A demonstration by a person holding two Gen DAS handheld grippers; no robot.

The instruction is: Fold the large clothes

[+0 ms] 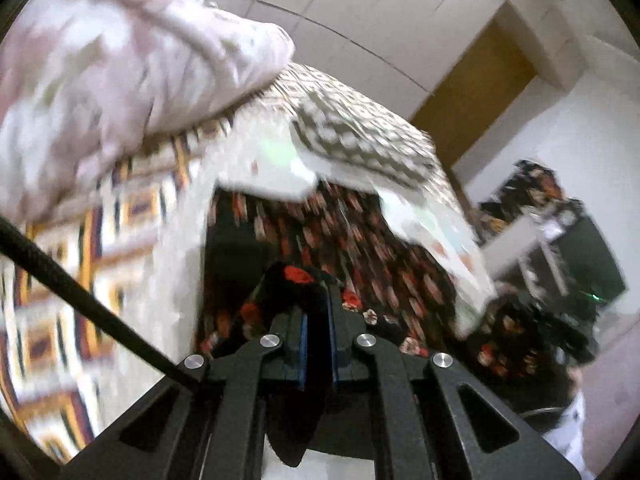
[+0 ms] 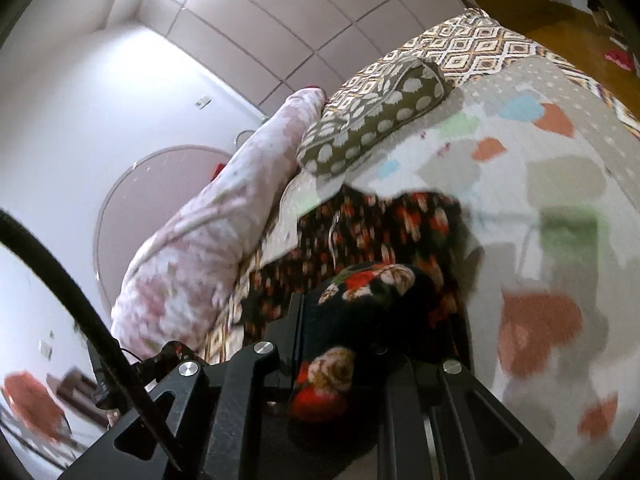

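A: Over the bed (image 2: 560, 168), where's the floral garment (image 2: 380, 232)?
B: Lifted off it. Left claw (image 1: 318, 312) clamped on one fold, right claw (image 2: 384, 320) pinching another.

blur: bed cover (image 1: 120, 220), floral garment (image 1: 340, 232) | hidden: right gripper (image 2: 360, 320) pads, under garment

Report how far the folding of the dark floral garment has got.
Done: both grips are taken. The left hand-held gripper and right hand-held gripper are each shut on the dark floral garment. In hand: it hangs bunched over the patterned bed cover. Left: every fold; none shows yet.
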